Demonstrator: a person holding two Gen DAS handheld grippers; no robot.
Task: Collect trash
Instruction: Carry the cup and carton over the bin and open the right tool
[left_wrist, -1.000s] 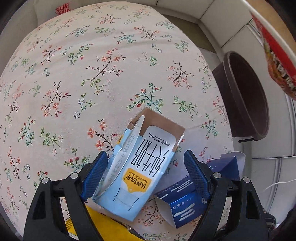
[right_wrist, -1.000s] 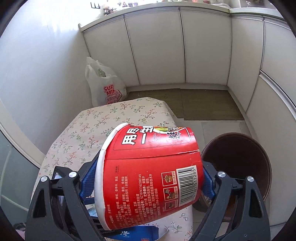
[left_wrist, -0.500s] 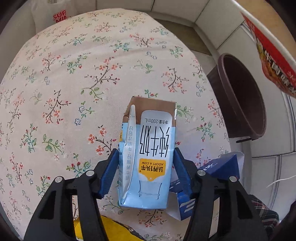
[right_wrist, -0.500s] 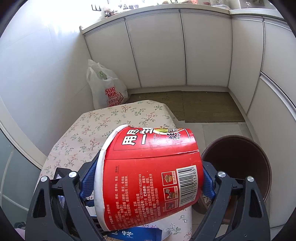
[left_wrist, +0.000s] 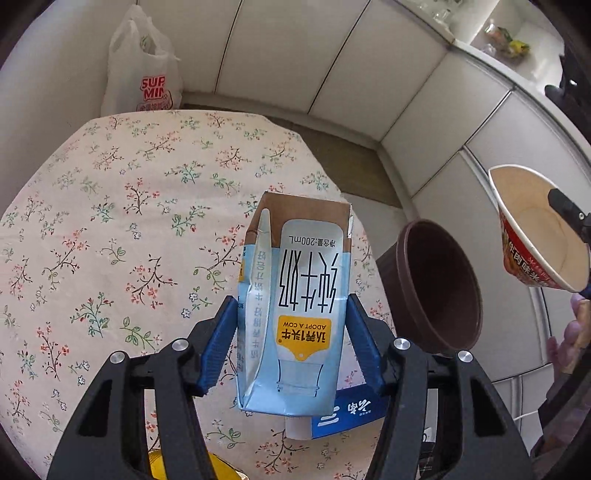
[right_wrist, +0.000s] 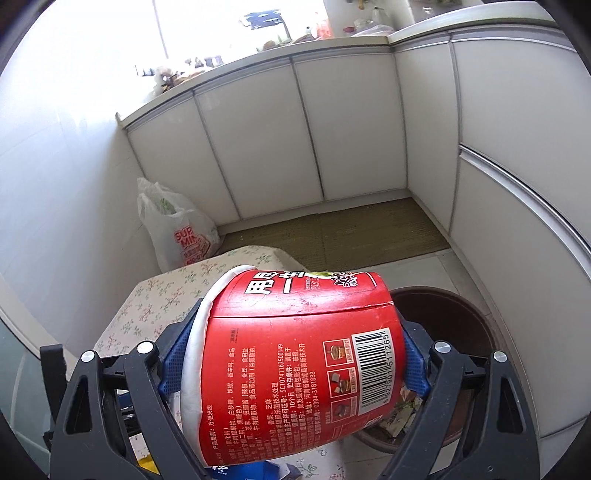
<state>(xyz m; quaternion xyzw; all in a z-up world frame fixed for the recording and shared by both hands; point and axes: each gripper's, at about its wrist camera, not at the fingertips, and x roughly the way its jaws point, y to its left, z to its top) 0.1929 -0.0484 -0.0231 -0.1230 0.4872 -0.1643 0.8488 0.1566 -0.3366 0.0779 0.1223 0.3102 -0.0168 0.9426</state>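
Your left gripper (left_wrist: 291, 343) has just clenched onto the light-blue paper milk carton (left_wrist: 295, 314), held above the floral-cloth table (left_wrist: 110, 221). Your right gripper (right_wrist: 295, 354) grasps the red paper noodle cup (right_wrist: 295, 365) beside that table, over the brown round plastic bin (right_wrist: 465, 317).

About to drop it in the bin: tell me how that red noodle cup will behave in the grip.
The noodle cup is probably light: the left wrist view shows it empty. Its thin paper wall, already creased, may buckle under the right gripper. Round, it would likely roll if set down sideways.
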